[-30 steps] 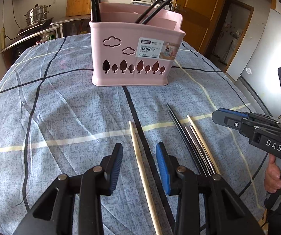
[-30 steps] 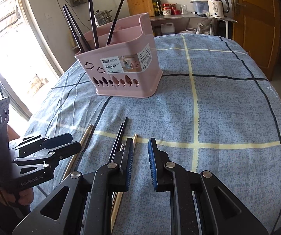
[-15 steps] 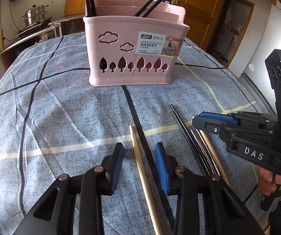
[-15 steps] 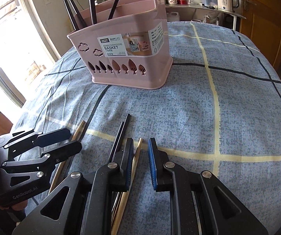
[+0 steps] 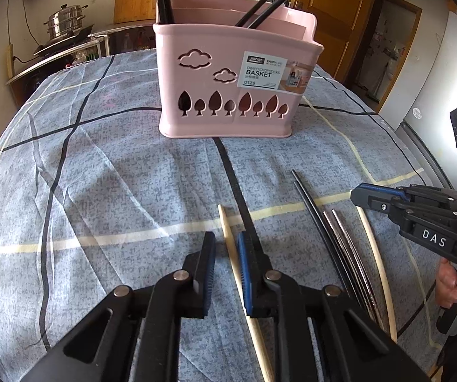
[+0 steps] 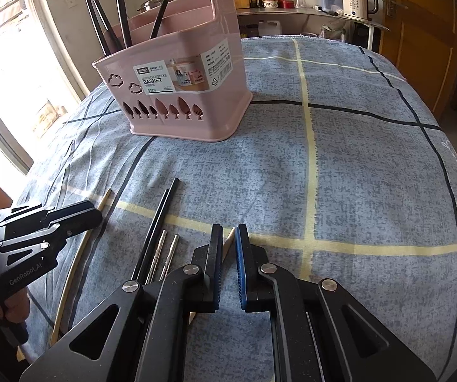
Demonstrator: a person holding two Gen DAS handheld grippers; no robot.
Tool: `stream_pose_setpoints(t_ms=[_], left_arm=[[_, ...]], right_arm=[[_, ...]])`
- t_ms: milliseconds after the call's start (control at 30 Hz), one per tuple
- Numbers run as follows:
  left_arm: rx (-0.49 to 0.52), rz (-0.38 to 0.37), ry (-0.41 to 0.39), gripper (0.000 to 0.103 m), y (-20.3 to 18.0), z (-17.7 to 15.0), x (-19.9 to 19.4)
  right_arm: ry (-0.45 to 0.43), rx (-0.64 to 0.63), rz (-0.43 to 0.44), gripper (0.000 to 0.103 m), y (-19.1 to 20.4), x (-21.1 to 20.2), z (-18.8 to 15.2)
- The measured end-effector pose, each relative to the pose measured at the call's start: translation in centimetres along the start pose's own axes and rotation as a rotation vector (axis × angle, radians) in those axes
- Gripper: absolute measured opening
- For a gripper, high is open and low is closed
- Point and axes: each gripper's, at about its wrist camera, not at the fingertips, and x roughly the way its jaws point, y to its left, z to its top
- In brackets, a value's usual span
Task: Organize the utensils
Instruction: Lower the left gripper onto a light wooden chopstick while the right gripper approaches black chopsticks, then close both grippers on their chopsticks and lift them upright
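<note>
A pink chopstick basket [image 5: 238, 86] [image 6: 177, 95] stands on the blue checked cloth with several black chopsticks upright in it. My left gripper [image 5: 226, 245] is low over the cloth, open, its fingers either side of a wooden chopstick [image 5: 230, 245]. To its right lie two black chopsticks [image 5: 317, 216], two metal ones [image 5: 342, 235] and another wooden one [image 5: 374, 254]. My right gripper [image 6: 228, 245] is narrowly open, its fingers astride that second wooden chopstick [image 6: 229, 240], beside the metal pair [image 6: 164, 254] and black pair [image 6: 161, 213].
The table's right edge drops off near a white fridge [image 5: 435, 73]. A counter with a steel pot [image 5: 64, 25] lies behind the basket. A shelf with a kettle [image 6: 357, 0] and a wooden door [image 6: 419, 31] are at the back.
Both grippers moved forward and down toward the cloth. My left gripper's fingers have narrowed around the wooden chopstick. The right gripper shifted right, off the black chopsticks and over the second wooden one.
</note>
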Motion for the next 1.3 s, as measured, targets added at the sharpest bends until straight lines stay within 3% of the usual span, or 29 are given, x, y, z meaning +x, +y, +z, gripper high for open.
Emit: stream_pose_setpoints(t_ms=[433, 533, 700, 1033, 1300], left_arm=[[0.078, 0.072, 0.037, 0.016, -1.7, 1.9, 1.5], [0.084, 0.067, 0.041, 0.007, -2.1, 1.9, 1.5], [0.067, 0.050, 0.038, 0.005, -1.7, 2.1, 1.0], [0.054, 0.000, -0.077, 0.005, -1.8, 3.7, -4.8], [0.067, -0.012, -0.206, 0.005, -1.5, 5.9, -10.0]], right_arm=[[0.019, 0.011, -0.042, 0.008, 0.6, 0.3, 0.2], [0.011, 0.003, -0.044, 0.006, 0.8, 0.3, 0.2], [-0.010, 0.005, -0.017, 0.004, 0.9, -0.3, 0.3], [-0.125, -0.019, 0.013, 0.004, 1.7, -4.7, 1.6], [-0.281, -0.041, 0.003, 0.003, 2.4, -10.2, 2.6]])
